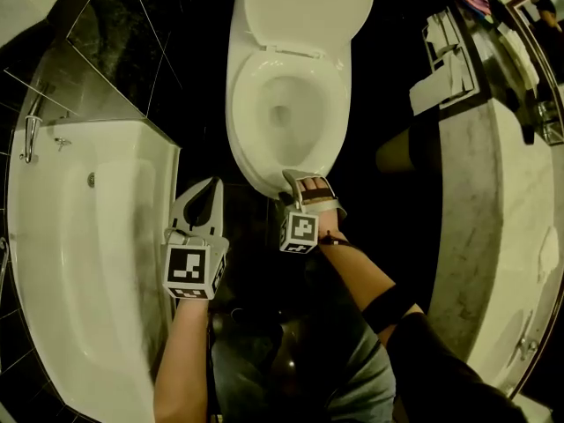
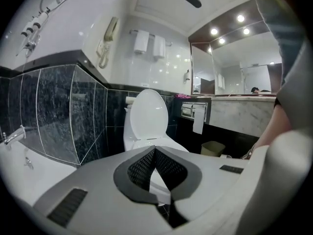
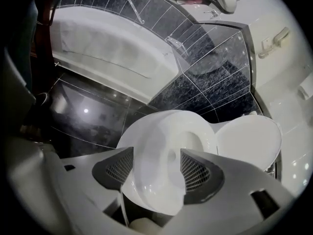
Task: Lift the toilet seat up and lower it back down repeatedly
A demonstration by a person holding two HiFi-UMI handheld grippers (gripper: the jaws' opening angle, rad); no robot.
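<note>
White seat lies down on the bowl, lid raised. The right gripper points down at its front rim, and the left gripper is level beside the tub.

Left gripper view: jaws together, empty, toilet ahead.

Right gripper view: jaws wide apart astride the seat's front.

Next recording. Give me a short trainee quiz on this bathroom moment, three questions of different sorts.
1. True or false: the left gripper has its jaws together with nothing between them.
2. What lies between the open jaws of the right gripper? A) the front rim of the white oval plastic toilet seat B) a sponge C) nothing
3. Fill in: the white oval toilet lid stands ____.
Key: 1 true; 2 A; 3 raised.
</note>
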